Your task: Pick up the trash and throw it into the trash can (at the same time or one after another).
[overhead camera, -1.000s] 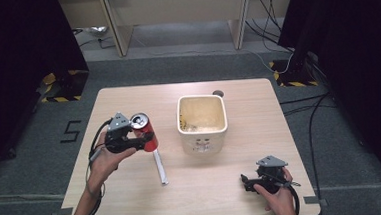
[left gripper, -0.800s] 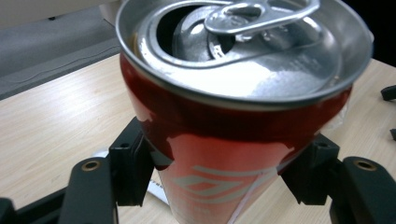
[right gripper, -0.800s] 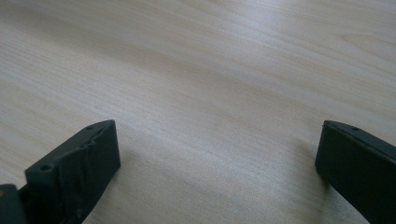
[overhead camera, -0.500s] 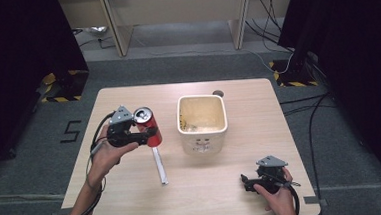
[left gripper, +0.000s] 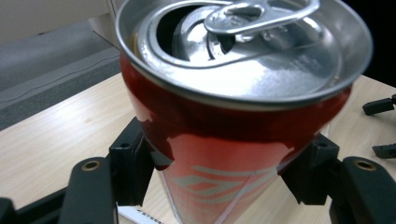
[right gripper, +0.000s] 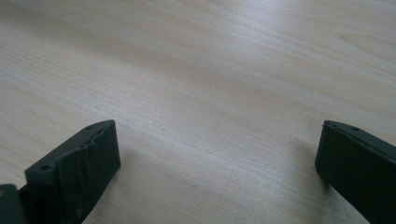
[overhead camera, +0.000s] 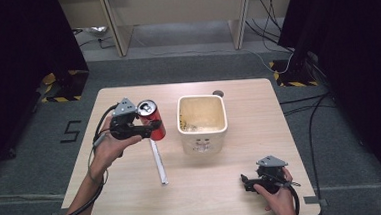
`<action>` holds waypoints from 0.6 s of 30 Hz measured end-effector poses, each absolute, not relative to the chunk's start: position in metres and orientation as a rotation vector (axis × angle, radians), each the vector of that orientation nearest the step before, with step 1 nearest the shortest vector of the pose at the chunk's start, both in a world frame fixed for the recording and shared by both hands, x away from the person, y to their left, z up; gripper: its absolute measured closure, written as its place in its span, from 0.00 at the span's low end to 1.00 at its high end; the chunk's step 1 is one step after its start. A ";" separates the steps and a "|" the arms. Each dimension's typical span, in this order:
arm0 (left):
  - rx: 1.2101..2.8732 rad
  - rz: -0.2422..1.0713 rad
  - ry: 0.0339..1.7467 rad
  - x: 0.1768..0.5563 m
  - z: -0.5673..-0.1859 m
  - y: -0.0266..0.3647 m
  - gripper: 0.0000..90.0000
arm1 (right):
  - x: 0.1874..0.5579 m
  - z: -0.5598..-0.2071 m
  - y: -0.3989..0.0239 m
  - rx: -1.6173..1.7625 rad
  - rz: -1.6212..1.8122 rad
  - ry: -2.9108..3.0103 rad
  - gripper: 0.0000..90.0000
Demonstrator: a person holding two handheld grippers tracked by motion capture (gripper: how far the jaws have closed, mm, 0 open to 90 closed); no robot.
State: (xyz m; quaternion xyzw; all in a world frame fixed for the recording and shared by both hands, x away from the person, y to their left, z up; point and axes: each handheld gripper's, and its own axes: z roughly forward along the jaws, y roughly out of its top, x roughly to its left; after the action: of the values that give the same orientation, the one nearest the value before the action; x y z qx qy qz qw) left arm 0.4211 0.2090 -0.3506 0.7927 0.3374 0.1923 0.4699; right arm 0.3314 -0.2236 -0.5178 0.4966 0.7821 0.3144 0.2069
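Left gripper [overhead camera: 147, 128]: clamped on the red can [overhead camera: 152, 121], pads pressing its sides, held above the table [overhead camera: 133, 191].
Can: opened top, tilted, left of the cream bin [overhead camera: 202, 121].
Under the can: a white strip [overhead camera: 158, 161] lying on the table.
Right gripper [overhead camera: 245, 181]: jaws wide, holding nothing, low over bare wood near the right front corner.
Between can and bin: nothing in the way.

right tongs [right gripper: 217, 163]: jaws wide apart, nothing between | under them: bare wooden table [right gripper: 210, 70]
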 end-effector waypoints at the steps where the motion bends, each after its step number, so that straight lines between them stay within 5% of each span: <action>1: 1.941 0.468 0.827 0.422 -0.349 0.209 0.38 | 0.331 -0.518 -0.224 1.383 0.876 2.178 0.00; 18: 1.935 0.461 0.794 0.427 -0.326 0.200 0.38 | 0.331 -0.518 -0.224 1.383 0.877 2.177 0.00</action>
State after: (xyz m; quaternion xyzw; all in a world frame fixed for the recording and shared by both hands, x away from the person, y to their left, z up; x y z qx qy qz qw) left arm 0.4268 0.2003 -0.3264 0.7929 0.3254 0.1889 0.4793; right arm 0.3314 -0.2236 -0.5179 0.4966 0.7819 0.3148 0.2072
